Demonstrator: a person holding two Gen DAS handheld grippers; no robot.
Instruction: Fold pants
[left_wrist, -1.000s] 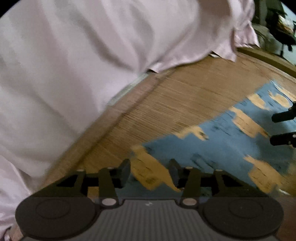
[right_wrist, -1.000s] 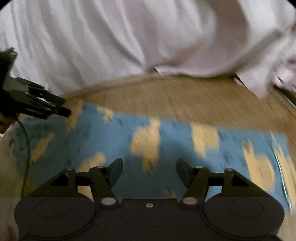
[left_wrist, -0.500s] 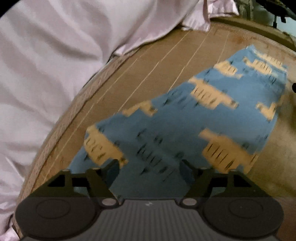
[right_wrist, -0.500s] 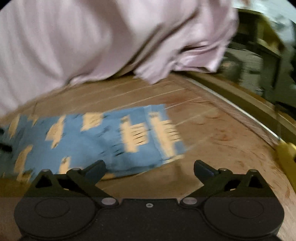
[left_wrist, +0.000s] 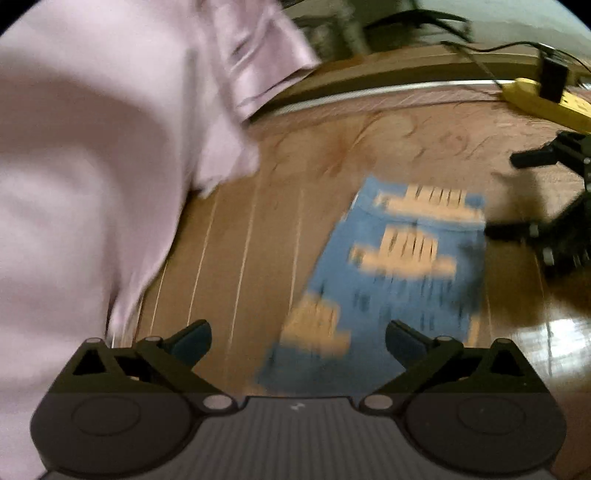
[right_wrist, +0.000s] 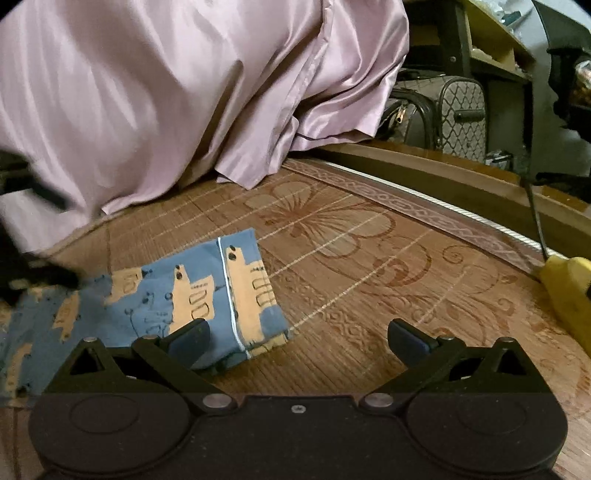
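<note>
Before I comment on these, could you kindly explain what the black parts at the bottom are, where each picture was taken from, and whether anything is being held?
There is no robot: a person holds one pair of tongs in each hand, and a camera on each looks forward along its two fingers. One picture comes from the left tongs, the other from the right tongs. Both stand wide open and hold nothing. On the patterned bamboo mat lie the blue pants with tan shapes, flat and ungrasped. Pale lilac satin bedding hangs behind. The left view is blurred, yet shows the right tongs at its right edge. A yellow power strip lies at the mat's edge.
</note>
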